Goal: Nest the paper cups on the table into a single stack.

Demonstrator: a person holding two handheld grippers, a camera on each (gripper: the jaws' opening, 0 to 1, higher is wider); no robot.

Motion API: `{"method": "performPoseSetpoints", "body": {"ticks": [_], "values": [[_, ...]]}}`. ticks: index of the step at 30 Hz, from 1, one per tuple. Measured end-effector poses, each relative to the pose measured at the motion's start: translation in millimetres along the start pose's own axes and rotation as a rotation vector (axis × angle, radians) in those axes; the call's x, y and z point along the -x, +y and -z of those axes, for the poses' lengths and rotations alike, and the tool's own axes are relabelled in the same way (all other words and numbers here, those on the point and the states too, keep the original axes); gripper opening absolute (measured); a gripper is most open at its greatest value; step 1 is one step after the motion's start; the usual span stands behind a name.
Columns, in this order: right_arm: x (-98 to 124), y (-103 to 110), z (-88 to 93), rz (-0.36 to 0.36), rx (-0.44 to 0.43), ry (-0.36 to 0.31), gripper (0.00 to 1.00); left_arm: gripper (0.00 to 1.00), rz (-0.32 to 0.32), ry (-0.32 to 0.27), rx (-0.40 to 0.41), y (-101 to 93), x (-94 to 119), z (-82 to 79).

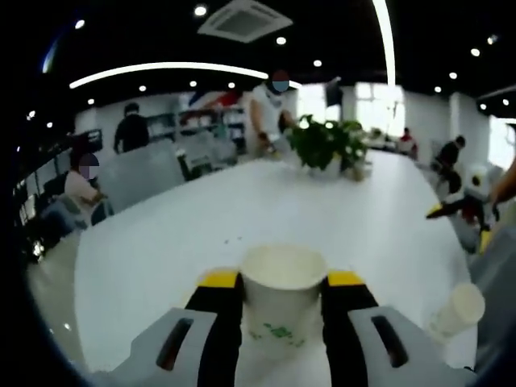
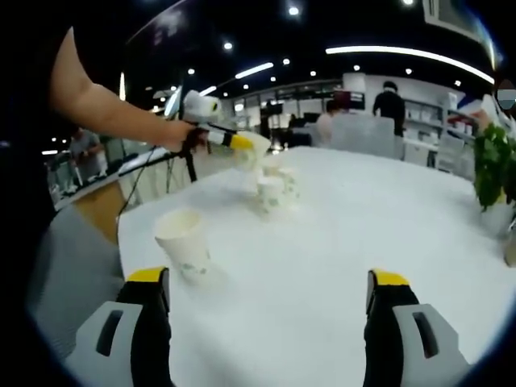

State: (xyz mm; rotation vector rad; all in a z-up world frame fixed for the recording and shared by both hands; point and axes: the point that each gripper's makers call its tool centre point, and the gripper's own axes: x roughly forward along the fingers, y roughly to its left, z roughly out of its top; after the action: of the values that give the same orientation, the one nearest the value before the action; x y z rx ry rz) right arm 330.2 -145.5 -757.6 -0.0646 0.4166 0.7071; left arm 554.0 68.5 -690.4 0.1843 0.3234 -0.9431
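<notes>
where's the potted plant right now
In the left gripper view the potted plant stands at the white table's far end, beyond the held paper cup.

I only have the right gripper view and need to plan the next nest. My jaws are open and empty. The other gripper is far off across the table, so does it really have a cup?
Observer: Yes. In the left gripper view, the left gripper is shut on a paper cup, with a jaw pressed against each side.
Operator: Is that cup upright in the jaws?
Observer: Yes, its mouth faces up. A green print shows on the side facing the camera.
</notes>
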Motion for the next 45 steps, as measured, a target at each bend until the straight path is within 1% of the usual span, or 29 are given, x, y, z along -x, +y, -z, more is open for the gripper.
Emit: {"method": "performPoseSetpoints", "body": {"ticks": [1, 3, 7, 11, 19, 23, 24, 26, 29, 33, 35, 39, 43, 45], "values": [[0.3, -0.9, -3.5, 0.003, -0.006, -0.037, 1.0, 0.38, 0.0, -0.014, -0.004, -0.4, 0.7, -3.0], [2.6, -3.9, -7.2, 0.021, 0.02, -0.075, 1.0, 0.38, 0.002, -0.043, 0.004, -3.9, 3.0, -9.2], [5.6, -5.1, -12.9, 0.019, -0.003, -0.116, 1.0, 0.38, 0.005, -0.069, 0.004, -9.9, 6.8, -15.7], [5.3, -6.2, -12.9, 0.016, -0.001, -0.115, 1.0, 0.38, 0.012, -0.076, -0.014, -14.2, 9.9, -18.2], [4.5, -4.1, -10.8, 0.01, 0.027, -0.101, 1.0, 0.38, 0.01, -0.108, -0.001, -22.2, 17.8, -30.0], [4.2, -4.0, -10.0, 0.009, 0.029, -0.1, 1.0, 0.39, 0.015, -0.118, -0.002, -25.9, 19.6, -33.1], [4.5, -3.7, -10.2, 0.01, 0.03, -0.1, 1.0, 0.39, 0.016, -0.126, 0.004, -26.9, 20.6, -34.4], [4.9, -3.6, -10.8, 0.012, 0.028, -0.101, 1.0, 0.38, 0.014, -0.149, -0.009, -29.1, 22.7, -37.4], [5.7, -3.6, -11.1, 0.015, 0.027, -0.102, 1.0, 0.38, 0.017, -0.166, -0.015, -35.1, 25.4, -38.6], [6.3, -2.3, -11.3, 0.014, 0.027, -0.105, 1.0, 0.38, 0.019, -0.175, -0.019, -41.5, 27.6, -38.5], [6.4, 0.1, -12.6, 0.006, 0.011, -0.111, 1.0, 0.38, 0.017, -0.181, -0.012, -44.0, 28.6, -38.8], [6.3, 0.3, -12.3, 0.007, 0.019, -0.111, 1.0, 0.38, 0.013, -0.186, 0.004, -46.5, 28.5, -38.6], [7.2, 0.2, -12.3, 0.008, 0.018, -0.115, 1.0, 0.38, 0.008, -0.191, 0.009, -44.7, 28.4, -38.2], [8.1, 1.3, -12.7, 0.008, 0.021, -0.115, 1.0, 0.38, 0.006, -0.194, 0.009, -47.9, 29.2, -38.4]]}}
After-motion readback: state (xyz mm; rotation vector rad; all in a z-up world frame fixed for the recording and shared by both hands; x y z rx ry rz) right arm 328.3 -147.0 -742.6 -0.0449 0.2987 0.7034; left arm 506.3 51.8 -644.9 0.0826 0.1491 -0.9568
